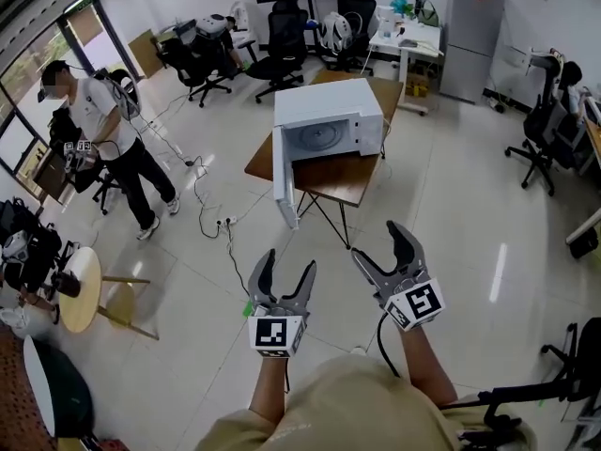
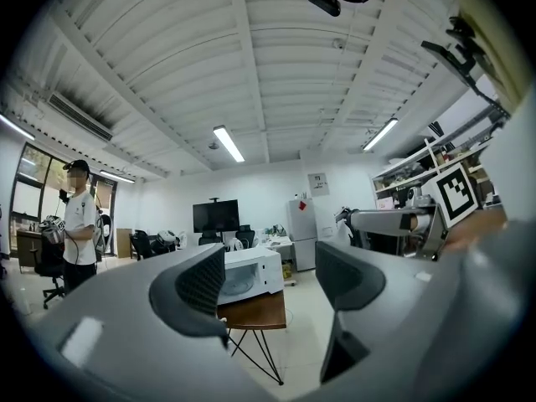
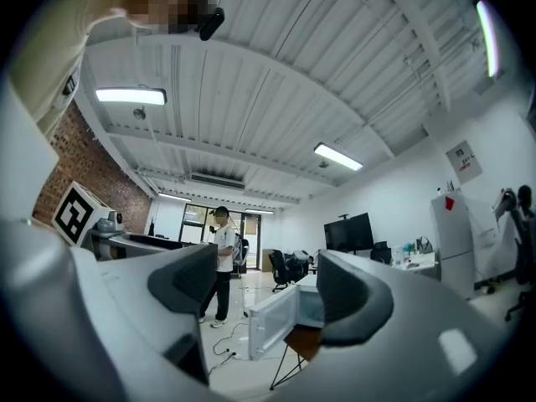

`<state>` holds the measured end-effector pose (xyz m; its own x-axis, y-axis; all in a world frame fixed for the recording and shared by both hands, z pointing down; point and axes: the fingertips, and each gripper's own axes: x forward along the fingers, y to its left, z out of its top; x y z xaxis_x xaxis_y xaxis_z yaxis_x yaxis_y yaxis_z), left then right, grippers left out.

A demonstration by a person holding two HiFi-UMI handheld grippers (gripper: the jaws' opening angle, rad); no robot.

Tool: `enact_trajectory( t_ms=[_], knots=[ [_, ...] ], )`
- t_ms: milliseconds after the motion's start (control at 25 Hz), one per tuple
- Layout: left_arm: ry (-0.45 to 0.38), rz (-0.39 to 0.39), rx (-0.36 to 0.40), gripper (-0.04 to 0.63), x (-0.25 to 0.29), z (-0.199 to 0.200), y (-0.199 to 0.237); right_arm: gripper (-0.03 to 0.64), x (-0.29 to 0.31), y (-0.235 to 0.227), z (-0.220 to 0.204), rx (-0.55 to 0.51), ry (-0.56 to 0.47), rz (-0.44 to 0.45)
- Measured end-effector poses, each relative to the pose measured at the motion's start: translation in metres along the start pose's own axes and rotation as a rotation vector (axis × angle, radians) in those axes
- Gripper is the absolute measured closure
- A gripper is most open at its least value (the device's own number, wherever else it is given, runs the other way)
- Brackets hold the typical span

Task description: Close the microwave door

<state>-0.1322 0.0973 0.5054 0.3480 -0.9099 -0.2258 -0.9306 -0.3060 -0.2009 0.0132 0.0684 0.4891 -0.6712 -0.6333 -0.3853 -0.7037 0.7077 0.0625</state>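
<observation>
The microwave (image 1: pixel 329 120) sits on the desk (image 1: pixel 352 181) with its door (image 1: pixel 284 184) swung open at the microwave's left. The left claw (image 1: pixel 287 263) and right claw (image 1: pixel 377 241) are open, empty and well short of the microwave. Risk: a hard shove on the door may slide the microwave.
</observation>
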Motion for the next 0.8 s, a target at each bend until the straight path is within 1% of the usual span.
enact_trajectory(
  t_ms=[80, 200, 280, 360, 520, 680, 800],
  knots=[
    [0.001, -0.013, 0.016, 0.255, 0.018, 0.001, -0.005, 0.255, 0.002, -0.021, 0.001, -0.013, 0.001, -0.018],
    [-0.001, -0.019, 0.034, 0.255, 0.045, -0.005, -0.016, 0.255, 0.003, -0.055, -0.008, 0.000, 0.000, -0.030],
    [0.037, -0.017, 0.035, 0.255, 0.065, -0.019, -0.020, 0.255, 0.009, -0.073, -0.025, 0.020, 0.014, -0.021],
    [0.098, -0.012, 0.003, 0.255, 0.076, -0.036, -0.018, 0.255, 0.017, -0.076, -0.044, 0.029, 0.034, 0.007],
    [0.029, -0.008, 0.001, 0.255, 0.096, -0.052, 0.012, 0.255, 0.046, -0.068, -0.072, 0.019, 0.043, 0.045],
    [0.020, -0.008, -0.030, 0.255, 0.136, -0.069, 0.035, 0.253, 0.076, -0.087, -0.095, 0.004, 0.073, 0.062],
    [0.021, -0.031, -0.056, 0.255, 0.167, -0.079, 0.050, 0.253, 0.102, -0.107, -0.106, 0.001, 0.092, 0.050]
  ],
)
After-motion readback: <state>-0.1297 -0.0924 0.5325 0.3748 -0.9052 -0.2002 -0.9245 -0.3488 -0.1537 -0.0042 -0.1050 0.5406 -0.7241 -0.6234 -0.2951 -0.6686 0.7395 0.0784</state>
